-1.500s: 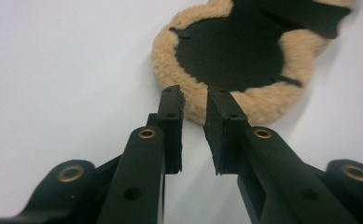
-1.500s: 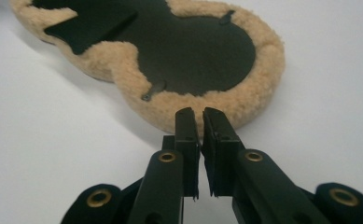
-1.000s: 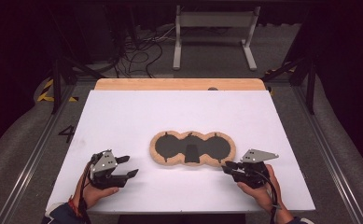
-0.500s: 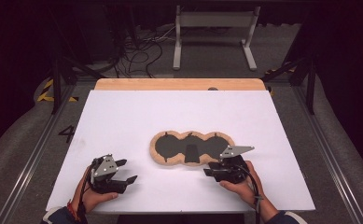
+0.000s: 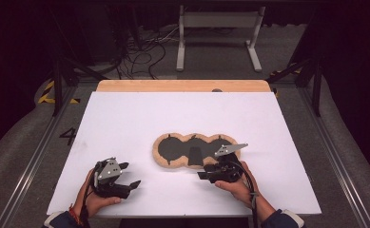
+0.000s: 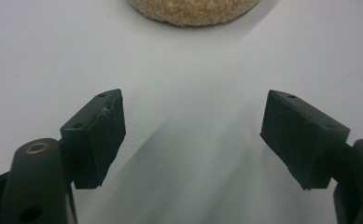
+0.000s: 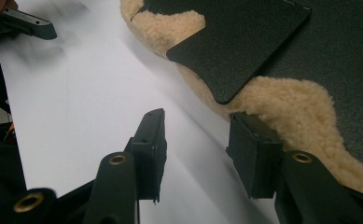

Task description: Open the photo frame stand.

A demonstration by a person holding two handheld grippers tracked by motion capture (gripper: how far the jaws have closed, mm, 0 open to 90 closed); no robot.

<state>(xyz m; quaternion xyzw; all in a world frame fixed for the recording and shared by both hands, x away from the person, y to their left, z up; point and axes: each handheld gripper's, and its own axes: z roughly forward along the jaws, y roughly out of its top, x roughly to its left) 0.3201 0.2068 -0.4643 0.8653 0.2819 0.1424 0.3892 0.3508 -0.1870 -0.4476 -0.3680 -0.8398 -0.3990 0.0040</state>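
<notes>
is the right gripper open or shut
Open. In the right gripper view the right gripper has a clear gap between its jaws, with white table showing through, and one jaw at the fleece pad's edge, gripping nothing.

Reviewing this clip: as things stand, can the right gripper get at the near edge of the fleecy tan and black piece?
Probably yes. The right gripper has its jaws open right at the fleecy piece, one jaw already at its tan edge, with bare white table beside it. The left gripper sits well apart.

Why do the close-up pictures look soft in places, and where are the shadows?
Left gripper view: the fleece piece at top is slightly soft, and grey shadows streak the white table. Right gripper view: the near brass screws blur. High view: the surroundings are dark.
</notes>
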